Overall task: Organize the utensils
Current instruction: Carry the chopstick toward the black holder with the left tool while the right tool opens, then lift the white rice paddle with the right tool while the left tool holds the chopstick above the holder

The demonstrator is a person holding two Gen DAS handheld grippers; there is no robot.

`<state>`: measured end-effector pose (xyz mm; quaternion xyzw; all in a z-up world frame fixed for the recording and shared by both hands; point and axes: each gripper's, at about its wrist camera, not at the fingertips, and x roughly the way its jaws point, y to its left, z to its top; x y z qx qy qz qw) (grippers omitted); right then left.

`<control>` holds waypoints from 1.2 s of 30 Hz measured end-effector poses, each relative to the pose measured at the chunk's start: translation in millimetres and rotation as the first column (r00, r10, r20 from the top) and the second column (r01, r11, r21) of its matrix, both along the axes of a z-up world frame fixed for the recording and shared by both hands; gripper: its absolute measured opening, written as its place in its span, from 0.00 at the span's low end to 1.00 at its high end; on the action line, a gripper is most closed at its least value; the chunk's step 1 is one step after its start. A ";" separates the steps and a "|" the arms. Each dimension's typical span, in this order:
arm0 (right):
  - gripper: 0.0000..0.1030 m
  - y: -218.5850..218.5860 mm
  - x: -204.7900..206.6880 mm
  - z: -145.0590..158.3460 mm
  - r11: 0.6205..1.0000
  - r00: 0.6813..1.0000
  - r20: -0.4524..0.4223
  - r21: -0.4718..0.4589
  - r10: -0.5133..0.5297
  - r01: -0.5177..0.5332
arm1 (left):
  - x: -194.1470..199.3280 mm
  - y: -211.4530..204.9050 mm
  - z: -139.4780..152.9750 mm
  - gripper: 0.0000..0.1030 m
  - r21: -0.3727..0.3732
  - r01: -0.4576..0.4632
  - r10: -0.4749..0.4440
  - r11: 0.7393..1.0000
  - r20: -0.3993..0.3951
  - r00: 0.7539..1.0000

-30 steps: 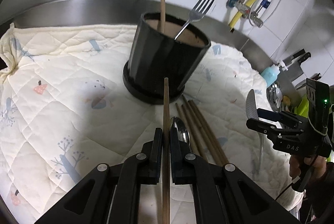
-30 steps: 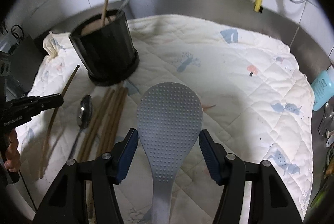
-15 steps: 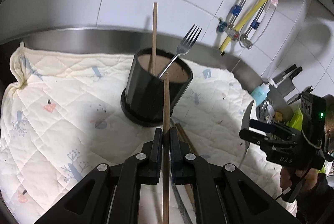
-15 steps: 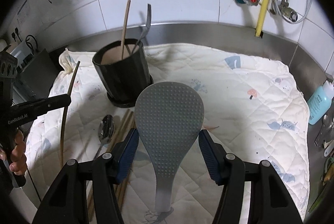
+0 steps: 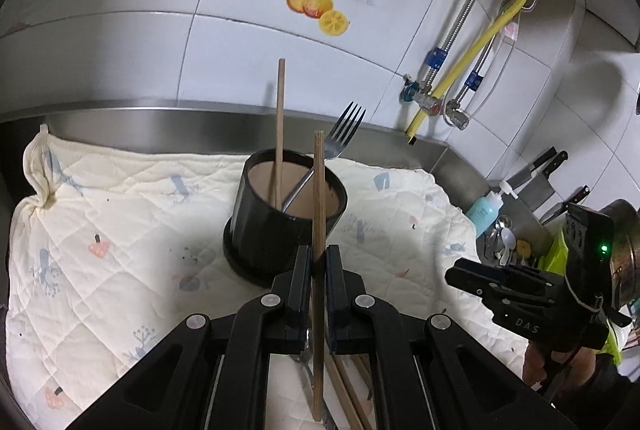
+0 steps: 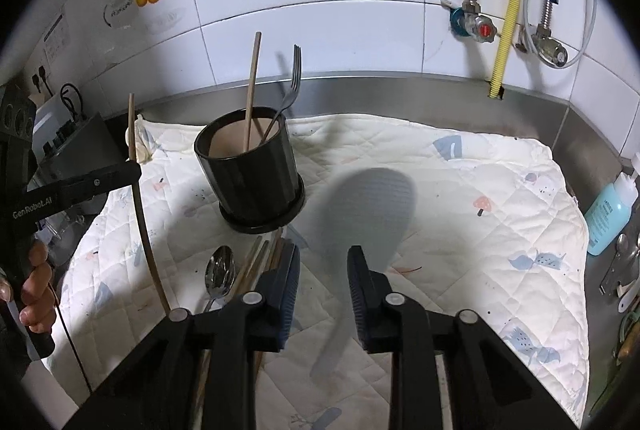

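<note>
While both hang short of the pot (image 5: pixel 264 230):
Left gripper (image 5: pixel 318 254): clenched on chopstick (image 5: pixel 319 181)
Right gripper (image 6: pixel 324 252): jaws just closing, with the blurred paddle (image 6: pixel 368 205) between them, ungripped

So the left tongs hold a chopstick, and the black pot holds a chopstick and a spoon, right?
No: the black pot holds a standing chopstick and a fork, not a spoon, as the left wrist view shows. The left tongs do hold a second chopstick.

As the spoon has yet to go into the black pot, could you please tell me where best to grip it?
Probably the thin handle just below the bowl of the spoon, from above: it lies flat on the quilted cloth, bowl towards the black pot, and loose chopsticks crowd its right side, so lean in from the left.
</note>
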<state>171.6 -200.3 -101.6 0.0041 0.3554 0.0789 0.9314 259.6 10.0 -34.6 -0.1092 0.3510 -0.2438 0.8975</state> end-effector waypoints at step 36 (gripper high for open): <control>0.61 -27.5 94.8 -79.2 0.973 0.934 -0.287 0.015 -0.215 0.229 | 26.5 13.1 -10.9 0.06 -0.037 0.016 -0.017 0.999 -0.024 1.000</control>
